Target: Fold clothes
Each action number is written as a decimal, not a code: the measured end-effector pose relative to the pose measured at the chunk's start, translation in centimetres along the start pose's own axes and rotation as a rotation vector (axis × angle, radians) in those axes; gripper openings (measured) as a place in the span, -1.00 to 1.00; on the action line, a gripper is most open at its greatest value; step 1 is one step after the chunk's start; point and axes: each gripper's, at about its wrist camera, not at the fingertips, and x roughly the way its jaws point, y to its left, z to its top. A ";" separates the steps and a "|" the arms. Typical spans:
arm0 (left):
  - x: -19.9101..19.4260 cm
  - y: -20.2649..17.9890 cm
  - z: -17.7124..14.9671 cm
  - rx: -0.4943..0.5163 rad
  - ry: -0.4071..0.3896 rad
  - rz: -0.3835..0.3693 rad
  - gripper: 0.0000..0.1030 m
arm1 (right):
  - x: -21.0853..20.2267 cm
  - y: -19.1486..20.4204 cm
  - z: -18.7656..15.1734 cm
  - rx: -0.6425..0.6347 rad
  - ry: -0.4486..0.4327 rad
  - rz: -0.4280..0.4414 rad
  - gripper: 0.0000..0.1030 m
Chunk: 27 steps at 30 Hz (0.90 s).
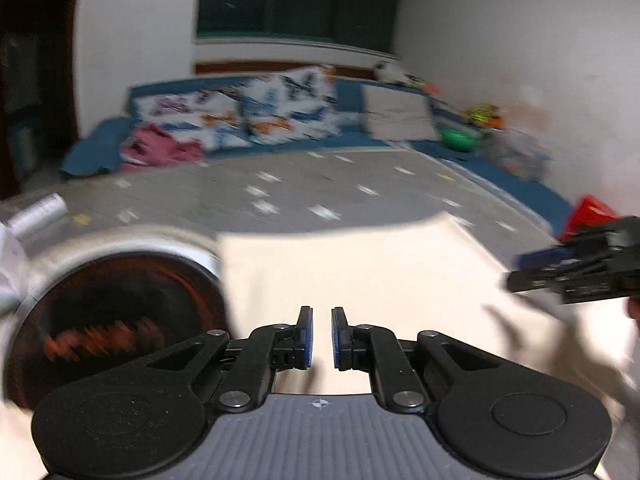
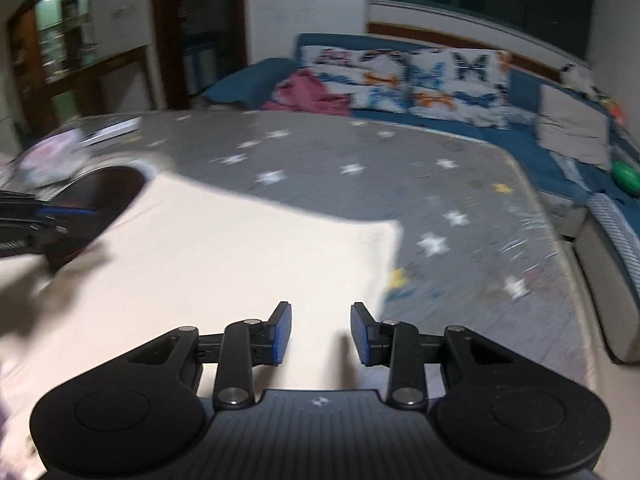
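Observation:
A cream cloth (image 1: 360, 272) lies flat on the grey star-patterned surface (image 1: 320, 184), its far edge straight and its right corner squared. My left gripper (image 1: 322, 336) hovers over the cloth's near left part, jaws almost together with only a slim gap and nothing in it. In the right wrist view the same cloth (image 2: 240, 248) fills the near left. My right gripper (image 2: 320, 334) stands open above its near right edge, with nothing between the pads. Each gripper shows in the other's view: the right gripper (image 1: 516, 280) at the cloth's right side, the left gripper (image 2: 92, 214) at its left. Both views are motion-blurred.
A round, dark, silver-rimmed appliance (image 1: 120, 312) sits against the cloth's left edge. A blue sofa (image 2: 520, 132) with butterfly cushions (image 2: 420, 80) and a pink garment (image 2: 308, 92) lines the far side. A red object (image 1: 588, 212) and a green ball (image 2: 626, 178) lie to the right.

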 end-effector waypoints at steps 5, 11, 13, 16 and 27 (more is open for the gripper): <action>-0.6 -0.2 -2.6 -0.028 0.048 0.013 -0.79 | -2.5 4.3 -3.5 -0.080 0.018 0.090 -0.31; -1.2 0.9 -3.7 -0.057 0.044 0.050 -0.79 | -4.6 6.1 -7.4 -0.088 0.035 0.090 -0.28; -1.5 0.8 -3.6 -0.060 0.041 0.062 -0.79 | -5.7 5.8 -8.5 -0.060 0.019 0.089 -0.27; -2.2 -0.4 -3.5 -0.042 0.026 0.064 -0.79 | -7.5 5.4 -9.8 -0.034 0.001 0.074 -0.26; -3.2 -8.3 -3.4 0.080 0.000 -0.090 -0.74 | -12.0 0.4 -12.5 0.172 -0.064 -0.054 -0.27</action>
